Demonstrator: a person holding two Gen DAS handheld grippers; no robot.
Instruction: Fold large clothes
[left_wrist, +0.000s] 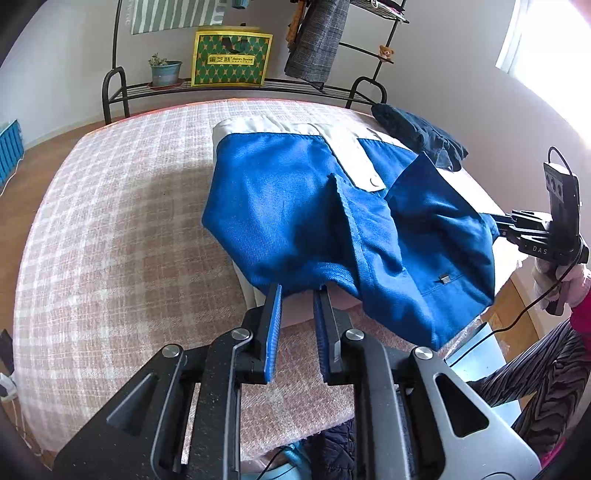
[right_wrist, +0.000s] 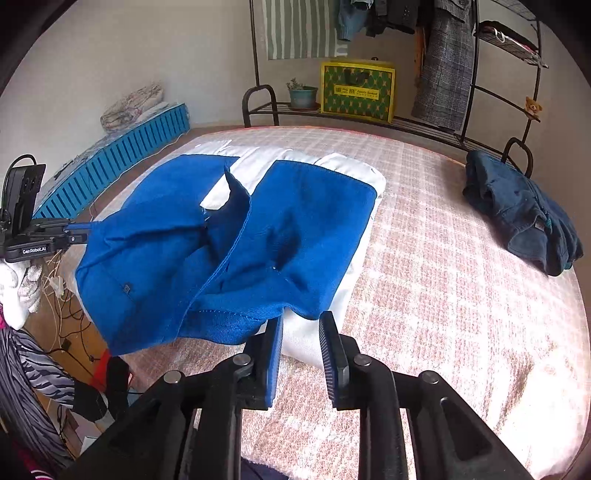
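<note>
Closest to the lens on the left side, the left gripper (left_wrist: 298, 293) has its blue pads parted, and the hem of the blue jacket (left_wrist: 303, 206) sits right at the tips with a gap showing, so nothing is pinched there. Over on the right wrist view, same story: the right gripper (right_wrist: 303, 321) stands with jaws apart, the jacket's blue edge just ahead of its left pad, white lining below it, no clamp. Both are slack, and the fold is being laid down.

The jacket lies on the bed (left_wrist: 110, 221), blue half doubled up over the white upper part, its collar end toward the rack (left_wrist: 236, 86). It's not flat yet: a ridge stands up along the middle, and one blue flap hangs off the bed's near edge, on the side where the right gripper shows in the left view. A dark garment (right_wrist: 524, 214) sits well apart at the far corner, out of the way.

To do this well, I'd say let the hem settle before pulling back, and draw both grippers straight out so the pads don't drag the cloth. Then that overhanging flap needs bringing onto the bed and the ridge smoothing, or the next fold will come out crooked.
</note>
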